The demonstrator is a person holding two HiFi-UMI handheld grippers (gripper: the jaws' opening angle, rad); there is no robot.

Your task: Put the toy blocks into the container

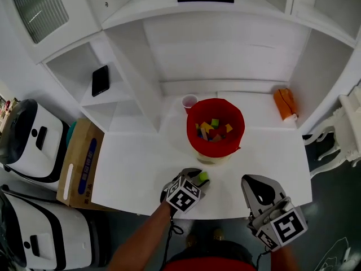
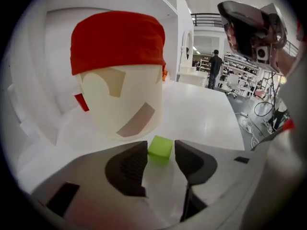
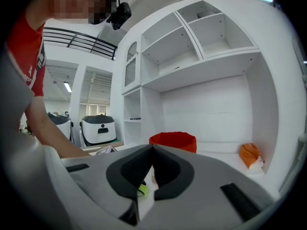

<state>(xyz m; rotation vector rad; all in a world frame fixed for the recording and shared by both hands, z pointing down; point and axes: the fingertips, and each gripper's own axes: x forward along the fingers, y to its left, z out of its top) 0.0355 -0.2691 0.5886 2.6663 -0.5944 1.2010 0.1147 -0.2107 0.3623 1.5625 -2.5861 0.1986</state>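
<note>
A lime green block (image 2: 160,148) lies on the white table (image 1: 135,168) just in front of the container (image 2: 120,80), a pale tub with a red liner. My left gripper (image 2: 160,152) is open, its two tips on either side of the block and not pressing on it. In the head view the block (image 1: 203,176) shows at the left gripper's (image 1: 198,180) tip. Several coloured blocks (image 1: 213,130) lie inside the container (image 1: 193,117). My right gripper (image 3: 152,150) is shut and empty, hanging near the table's front edge to the right (image 1: 255,186).
A pink cup (image 1: 189,101) stands behind the container. An orange object (image 1: 285,104) lies at the back right. White shelving holds a black phone (image 1: 100,80). A cardboard box (image 1: 82,162) and white machines (image 1: 28,140) stand left of the table.
</note>
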